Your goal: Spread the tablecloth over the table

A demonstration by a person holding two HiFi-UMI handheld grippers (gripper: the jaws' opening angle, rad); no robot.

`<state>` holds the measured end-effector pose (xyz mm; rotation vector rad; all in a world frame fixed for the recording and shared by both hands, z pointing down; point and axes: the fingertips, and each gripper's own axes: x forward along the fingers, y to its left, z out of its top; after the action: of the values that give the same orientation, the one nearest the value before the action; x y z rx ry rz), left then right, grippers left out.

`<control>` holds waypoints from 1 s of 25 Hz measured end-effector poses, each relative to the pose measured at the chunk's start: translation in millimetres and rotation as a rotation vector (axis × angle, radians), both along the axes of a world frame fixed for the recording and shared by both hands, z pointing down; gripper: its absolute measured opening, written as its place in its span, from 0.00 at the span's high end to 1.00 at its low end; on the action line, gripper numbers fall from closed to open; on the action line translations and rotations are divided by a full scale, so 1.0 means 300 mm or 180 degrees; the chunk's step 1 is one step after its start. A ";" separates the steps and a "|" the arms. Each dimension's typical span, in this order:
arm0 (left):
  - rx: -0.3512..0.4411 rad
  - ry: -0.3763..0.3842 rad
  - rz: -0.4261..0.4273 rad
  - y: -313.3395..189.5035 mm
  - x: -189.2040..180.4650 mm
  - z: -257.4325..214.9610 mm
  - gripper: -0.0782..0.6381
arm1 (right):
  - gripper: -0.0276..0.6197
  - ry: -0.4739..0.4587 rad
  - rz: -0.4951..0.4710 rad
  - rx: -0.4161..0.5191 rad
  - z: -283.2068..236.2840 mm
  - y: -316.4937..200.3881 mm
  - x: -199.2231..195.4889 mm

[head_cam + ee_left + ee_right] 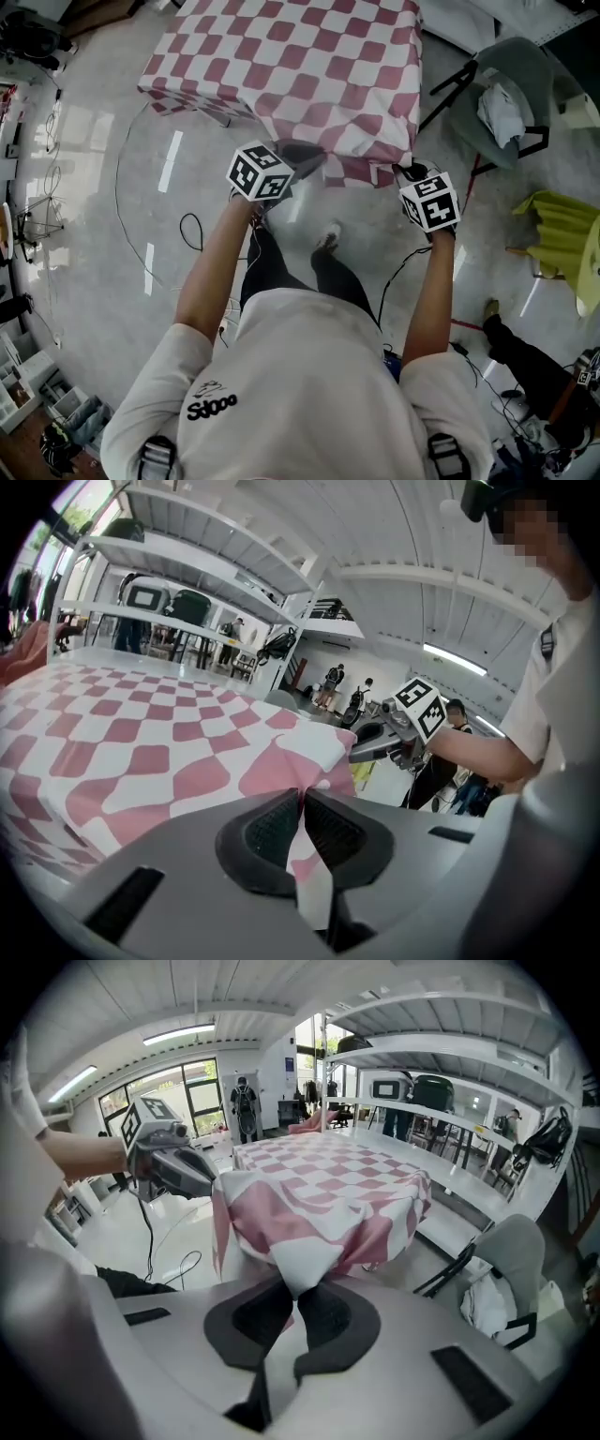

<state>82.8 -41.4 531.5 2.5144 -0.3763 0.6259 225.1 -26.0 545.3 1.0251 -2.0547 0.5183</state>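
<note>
- Shirt nearest in head view; both arms reach to checked cloth, draped over counter it hides.
- Left gripper view: L gripper clamped on cloth's near edge.
- Right gripper view: R gripper clamped on bunched cloth corner.

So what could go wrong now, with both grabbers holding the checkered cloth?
The left gripper and right gripper each pinch only a small fold of the tablecloth, so a hard tug might slip it free. The cloth hangs bunched at the near edge, so it might settle crooked. A cable loops on the floor near the person's feet; a step back could snag it.
</note>
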 end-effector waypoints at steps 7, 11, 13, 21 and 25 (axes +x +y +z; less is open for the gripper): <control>-0.0281 -0.0125 0.0080 0.069 0.002 0.132 0.79 | 0.90 0.0030 -0.0031 -0.0307 0.073 0.107 0.045; -0.0454 -0.0108 0.0137 0.082 0.007 0.188 0.73 | 0.90 -0.0158 0.0010 -0.0348 0.059 0.138 0.057; -0.0509 -0.0063 0.0105 0.077 0.006 0.201 0.70 | 0.90 -0.0198 0.0055 -0.0283 0.049 0.139 0.075; -0.0471 -0.0068 0.0003 0.022 -0.005 0.233 0.68 | 0.76 -0.0215 0.0646 -0.0393 0.135 0.224 0.246; -0.0416 -0.0091 -0.0022 -0.014 0.001 0.242 0.68 | 0.74 -0.0102 0.0729 -0.0339 0.174 0.216 0.274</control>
<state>83.1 -45.8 604.3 2.3811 -0.3431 0.6628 307.4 38.7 597.5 1.2011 -1.9252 0.7576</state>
